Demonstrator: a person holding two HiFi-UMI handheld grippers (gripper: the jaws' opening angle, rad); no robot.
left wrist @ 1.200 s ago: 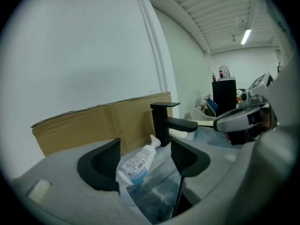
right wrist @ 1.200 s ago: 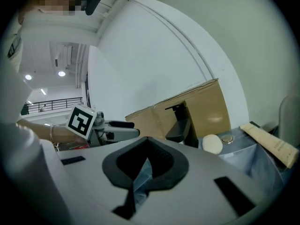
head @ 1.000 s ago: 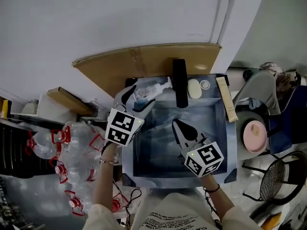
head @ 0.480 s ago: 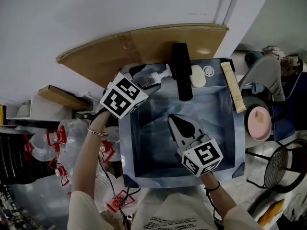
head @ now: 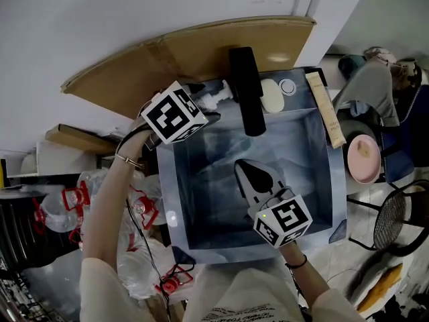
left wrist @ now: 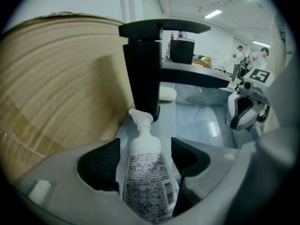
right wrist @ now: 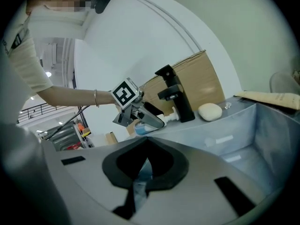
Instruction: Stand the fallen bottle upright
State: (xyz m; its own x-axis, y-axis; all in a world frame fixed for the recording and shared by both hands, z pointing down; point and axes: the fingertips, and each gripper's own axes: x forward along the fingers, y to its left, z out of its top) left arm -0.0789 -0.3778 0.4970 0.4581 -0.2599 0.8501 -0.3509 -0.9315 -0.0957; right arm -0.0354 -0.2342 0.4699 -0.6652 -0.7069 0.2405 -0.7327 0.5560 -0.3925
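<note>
Two grippers: left gripper [left wrist: 145, 150] clamps pump bottle [left wrist: 148, 177] beside faucet [left wrist: 140, 78]; right gripper [right wrist: 146, 146] closed, empty, over sink [head: 175, 200].

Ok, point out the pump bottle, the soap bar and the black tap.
pump bottle [left wrist: 146, 177]: left gripper view, on its printed label.
soap bar [head: 270, 96]: head view, middle of its top face.
black tap [head: 245, 89]: head view, midway along its top.

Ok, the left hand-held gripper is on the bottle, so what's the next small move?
Probably lift it slightly and tip the pump end up. The bottle lies on its side, clamped in the left hand-held gripper, nozzle close to the faucet.
</note>
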